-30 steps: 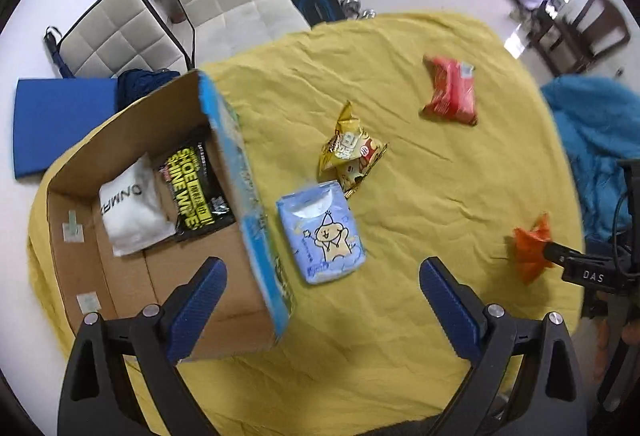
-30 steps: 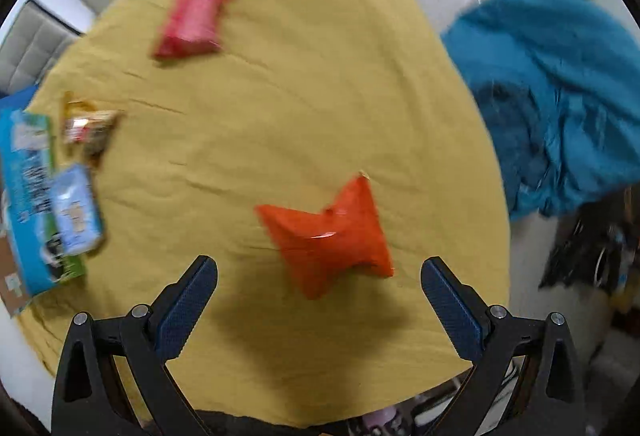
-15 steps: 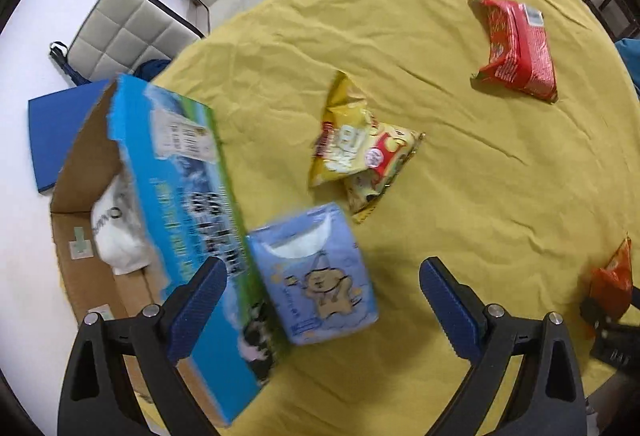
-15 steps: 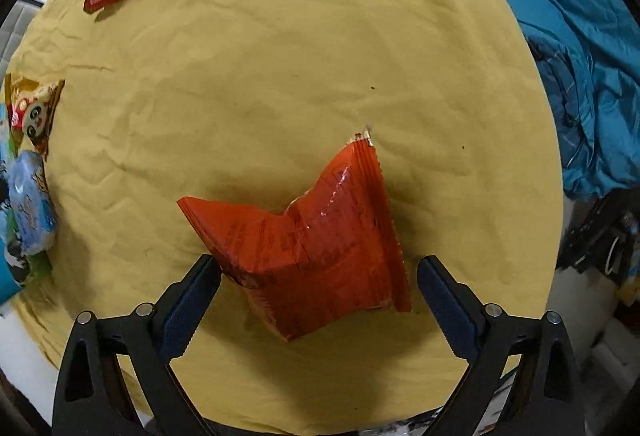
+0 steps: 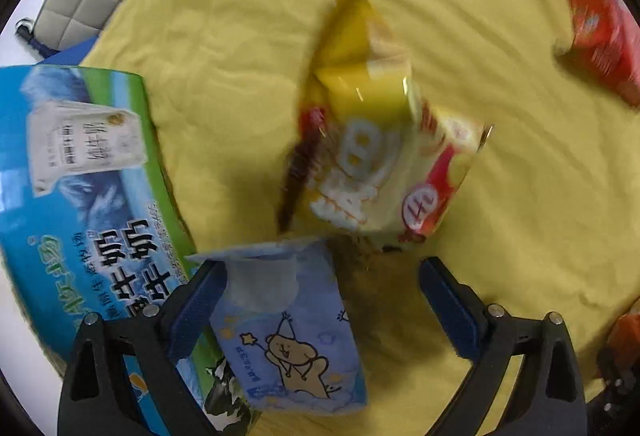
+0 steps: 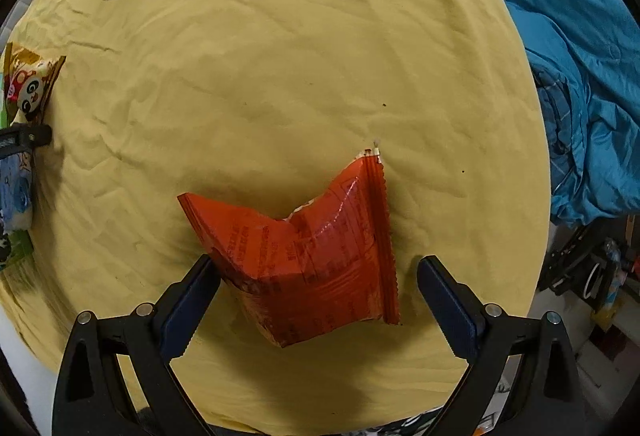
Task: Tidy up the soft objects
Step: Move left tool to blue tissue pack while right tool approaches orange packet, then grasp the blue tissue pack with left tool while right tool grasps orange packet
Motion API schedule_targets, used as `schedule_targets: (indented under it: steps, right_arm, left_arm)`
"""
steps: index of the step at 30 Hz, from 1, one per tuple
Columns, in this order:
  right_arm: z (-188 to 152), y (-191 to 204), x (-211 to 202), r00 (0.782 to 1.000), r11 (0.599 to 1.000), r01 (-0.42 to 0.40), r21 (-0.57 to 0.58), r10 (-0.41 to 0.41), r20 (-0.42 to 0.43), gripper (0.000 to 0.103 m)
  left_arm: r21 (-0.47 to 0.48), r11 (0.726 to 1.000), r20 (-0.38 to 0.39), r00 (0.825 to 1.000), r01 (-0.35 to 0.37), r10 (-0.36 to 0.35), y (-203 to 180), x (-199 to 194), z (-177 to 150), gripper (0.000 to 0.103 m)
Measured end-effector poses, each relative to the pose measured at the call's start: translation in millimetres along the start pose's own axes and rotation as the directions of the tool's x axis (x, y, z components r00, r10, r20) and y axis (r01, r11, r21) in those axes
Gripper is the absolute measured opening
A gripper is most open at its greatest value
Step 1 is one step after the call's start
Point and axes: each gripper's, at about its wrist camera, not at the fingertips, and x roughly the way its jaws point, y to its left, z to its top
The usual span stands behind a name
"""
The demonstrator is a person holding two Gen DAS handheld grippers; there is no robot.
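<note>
Both hand-held grippers are low over a yellow cloth (image 6: 280,76) that covers the surface, each lined up on a soft packet. The left hand-held gripper (image 5: 322,294) has its jaws spread wide and grips nothing; a blue tissue pack (image 5: 296,336) lies between them, close against the left finger (image 5: 196,306), with clear space on the right side, so the tool looks set to close across the pack's width. That pack lies just beside the printed side of a carton (image 5: 92,204), probably the box meant to take the soft things, so a short lift and carry would bring it in. Just beyond the pack, a yellow snack bag (image 5: 380,156) stands crumpled and blurred, near enough that a closing jaw might catch its lower edge. A red packet (image 5: 596,32) lies farther off to the right. The right hand-held gripper (image 6: 318,306) is equally wide open and empty, straddling an orange bag (image 6: 312,260) that rests puffed and creased on the cloth; the left finger (image 6: 188,306) is about touching the bag's edge, while the right one stands apart from it. The bag's slack foil will likely buckle under a squeeze, so a grip across its fuller middle seems wiser. A blue blanket (image 6: 580,96) is heaped past the surface's right edge.
</note>
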Motion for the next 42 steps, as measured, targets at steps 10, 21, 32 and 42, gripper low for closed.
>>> schedule_targets:
  steps: [10,21,32,42]
  right_arm:
    - [0,8,-11,1.000,1.000,-0.009,-0.008,0.009,0.009,0.100]
    - [-3,-9,-22,0.999,0.999,-0.040,0.006,0.040,0.023,0.100]
    - [-10,-9,-20,0.998,0.998,-0.050,-0.023,0.051,0.036,0.100]
    - [-13,-23,-21,0.997,0.998,-0.054,-0.011,0.055,0.050,0.100]
  left_arm:
    - [-0.046,0.989,-0.067,0.987,0.143,-0.146,-11,13,-32,0.099]
    - [-0.025,0.939,0.014,0.939,0.343,-0.343,-54,-36,-46,0.099]
    - [0.014,0.992,0.064,0.990,0.127,-0.128,-17,-44,-50,0.099]
    - [0.012,0.987,-0.186,0.971,0.158,-0.153,-15,42,-38,0.098]
